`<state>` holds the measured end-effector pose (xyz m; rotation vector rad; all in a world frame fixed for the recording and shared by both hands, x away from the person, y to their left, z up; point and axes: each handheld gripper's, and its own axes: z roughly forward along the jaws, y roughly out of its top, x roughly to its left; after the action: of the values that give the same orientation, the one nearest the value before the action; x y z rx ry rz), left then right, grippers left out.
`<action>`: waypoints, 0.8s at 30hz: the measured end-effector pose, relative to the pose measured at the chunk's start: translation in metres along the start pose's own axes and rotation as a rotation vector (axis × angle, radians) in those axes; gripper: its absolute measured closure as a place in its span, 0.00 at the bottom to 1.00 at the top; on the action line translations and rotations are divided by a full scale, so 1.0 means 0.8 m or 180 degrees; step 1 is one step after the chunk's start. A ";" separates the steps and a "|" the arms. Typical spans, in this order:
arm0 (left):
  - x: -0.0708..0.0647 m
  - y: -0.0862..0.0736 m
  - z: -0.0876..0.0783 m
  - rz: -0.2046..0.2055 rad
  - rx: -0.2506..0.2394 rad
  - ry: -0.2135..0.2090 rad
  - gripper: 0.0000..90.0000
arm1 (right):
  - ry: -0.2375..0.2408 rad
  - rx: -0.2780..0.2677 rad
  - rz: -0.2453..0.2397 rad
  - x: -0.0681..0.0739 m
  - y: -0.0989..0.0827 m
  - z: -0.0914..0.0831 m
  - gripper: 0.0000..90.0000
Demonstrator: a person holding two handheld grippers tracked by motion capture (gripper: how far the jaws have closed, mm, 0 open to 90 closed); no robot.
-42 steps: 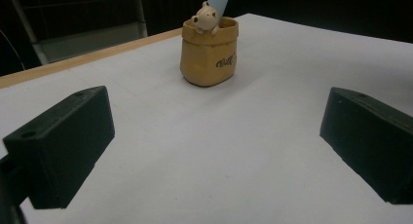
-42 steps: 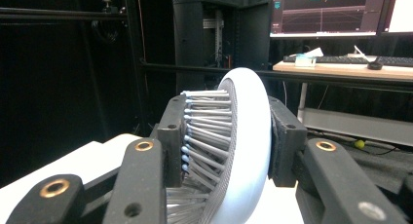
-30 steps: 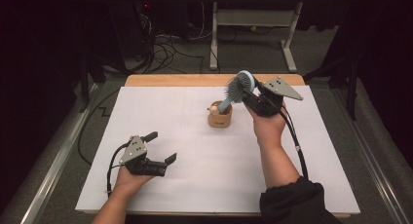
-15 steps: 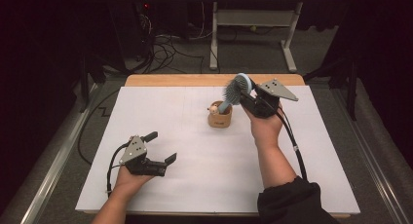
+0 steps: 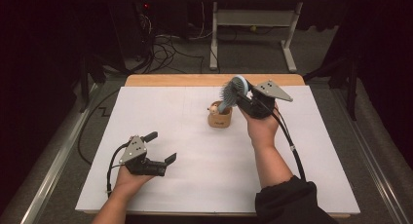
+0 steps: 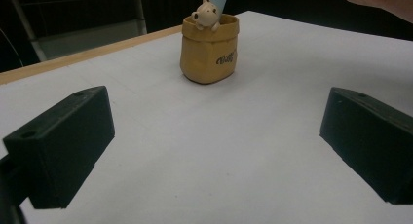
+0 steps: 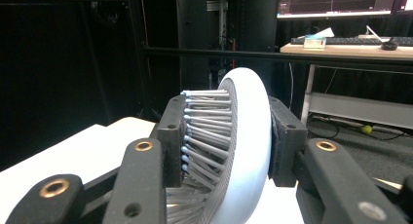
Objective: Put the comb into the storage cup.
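One bristly pale-blue oval hairbrush (image 7: pixel 243 136) over tan ceramic pot (image 5: pixel 220 118).

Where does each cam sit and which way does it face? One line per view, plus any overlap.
High view: fixed above the person's side, looking forward and down on the table; both forearms, left gripper and right gripper show.
Left gripper view: rides the left gripper, low over the table, facing the tan pot between its open jaws.
Right gripper view: rides the right gripper, facing a desk past the table; its jaws clamp the hairbrush head.
Shared: high view and left gripper view both show the pot with the brush handle in it.
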<state>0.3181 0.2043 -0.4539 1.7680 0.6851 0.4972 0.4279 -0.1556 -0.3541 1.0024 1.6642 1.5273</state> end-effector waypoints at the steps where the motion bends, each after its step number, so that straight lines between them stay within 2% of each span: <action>1: 0.000 0.000 0.000 0.0001 0.0003 -0.0001 0.00 | -0.0001 0.0012 -0.0011 0.000 -0.001 0.001 0.67; 24: -0.001 0.000 0.002 0.0002 0.0025 -0.0016 0.00 | -0.0045 0.0012 0.0037 0.000 -0.005 0.006 0.61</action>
<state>0.3187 0.2025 -0.4548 1.7764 0.6838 0.4910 0.4315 -0.1531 -0.3585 1.0243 1.6549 1.5215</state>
